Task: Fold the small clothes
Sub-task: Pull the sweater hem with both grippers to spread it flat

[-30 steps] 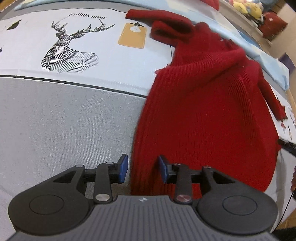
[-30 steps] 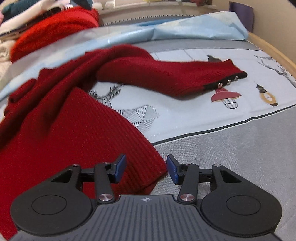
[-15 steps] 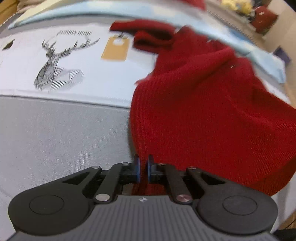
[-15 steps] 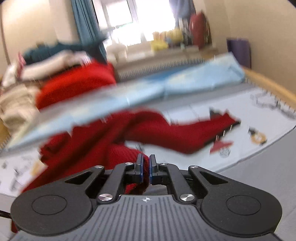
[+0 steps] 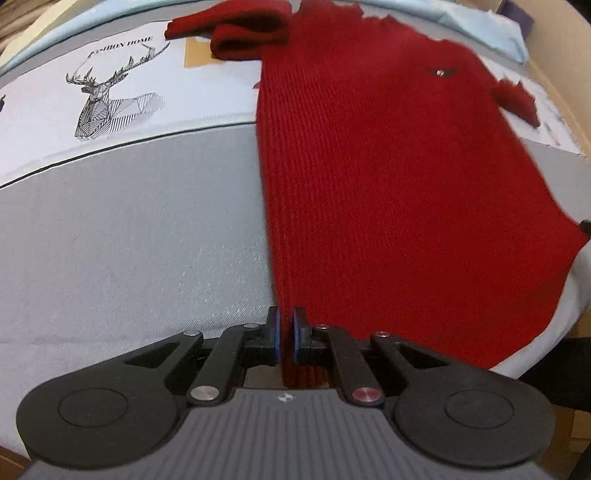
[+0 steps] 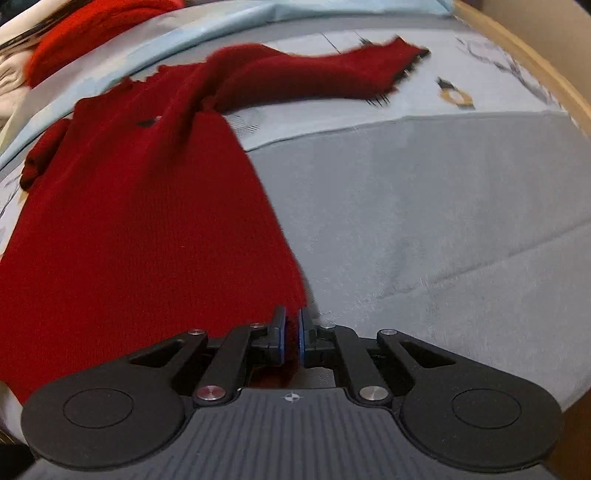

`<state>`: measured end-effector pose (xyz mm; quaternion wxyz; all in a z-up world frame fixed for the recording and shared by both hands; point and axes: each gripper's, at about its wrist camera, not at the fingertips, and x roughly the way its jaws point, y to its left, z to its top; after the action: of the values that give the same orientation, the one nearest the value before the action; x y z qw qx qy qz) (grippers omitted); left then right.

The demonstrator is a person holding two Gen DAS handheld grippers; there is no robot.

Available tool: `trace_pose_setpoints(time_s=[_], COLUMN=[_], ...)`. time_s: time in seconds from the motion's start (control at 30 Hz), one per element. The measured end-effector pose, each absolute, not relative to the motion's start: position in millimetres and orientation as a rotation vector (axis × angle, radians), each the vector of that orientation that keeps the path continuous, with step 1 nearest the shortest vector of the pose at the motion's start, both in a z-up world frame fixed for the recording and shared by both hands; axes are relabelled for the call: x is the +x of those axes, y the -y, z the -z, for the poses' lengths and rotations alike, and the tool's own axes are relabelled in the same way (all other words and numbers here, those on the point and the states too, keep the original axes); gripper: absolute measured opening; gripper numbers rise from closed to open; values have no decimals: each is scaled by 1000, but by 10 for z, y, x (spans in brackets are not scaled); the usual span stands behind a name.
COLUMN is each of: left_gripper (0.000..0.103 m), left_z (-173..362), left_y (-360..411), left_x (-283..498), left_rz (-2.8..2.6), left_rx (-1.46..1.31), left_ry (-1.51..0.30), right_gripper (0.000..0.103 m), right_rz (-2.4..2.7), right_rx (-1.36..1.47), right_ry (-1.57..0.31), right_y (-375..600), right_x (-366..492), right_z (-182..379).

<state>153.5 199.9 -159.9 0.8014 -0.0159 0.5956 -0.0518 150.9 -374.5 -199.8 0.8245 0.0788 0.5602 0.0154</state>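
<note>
The dark red knitted sweater lies spread flat on the grey and white printed bed cover. The left gripper pinches one bottom corner of it, and the right gripper pinches the other.

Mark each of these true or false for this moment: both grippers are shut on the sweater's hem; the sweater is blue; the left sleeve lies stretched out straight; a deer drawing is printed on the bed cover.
1. Both grippers are shut on the hem: true. The left gripper and the right gripper each pinch a bottom corner of the red sweater.
2. The sweater is blue: false. It is red knit.
3. The left sleeve lies straight: false. The left sleeve is folded back on itself.
4. A deer drawing is on the bed cover: true. The deer drawing lies left of the sweater.
</note>
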Motion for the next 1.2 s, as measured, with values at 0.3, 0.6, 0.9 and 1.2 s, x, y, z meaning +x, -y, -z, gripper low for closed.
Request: trace_pose_setpoints(time_s=[0.3, 0.6, 0.9, 1.2], left_gripper=[30, 8, 5, 20], left_z=[1768, 1977, 1755, 1535], left_y=[-2083, -2124, -2057, -1734], left_x=[1657, 1568, 1180, 1119], left_rz=[43, 95, 230, 152], left_rx=[-103, -83, 35, 260], left_ry=[-1322, -1379, -1346, -1264], right_gripper=[47, 6, 5, 14], right_rz=[-21, -176, -161, -77], right_rx=[146, 69, 87, -58], right_ry=[-1207, -1215, -1230, -1209], right_y=[3691, 3642, 3915, 3694], right_x=[1511, 1400, 1153, 1208], right_z=[2231, 2228, 2172, 2224])
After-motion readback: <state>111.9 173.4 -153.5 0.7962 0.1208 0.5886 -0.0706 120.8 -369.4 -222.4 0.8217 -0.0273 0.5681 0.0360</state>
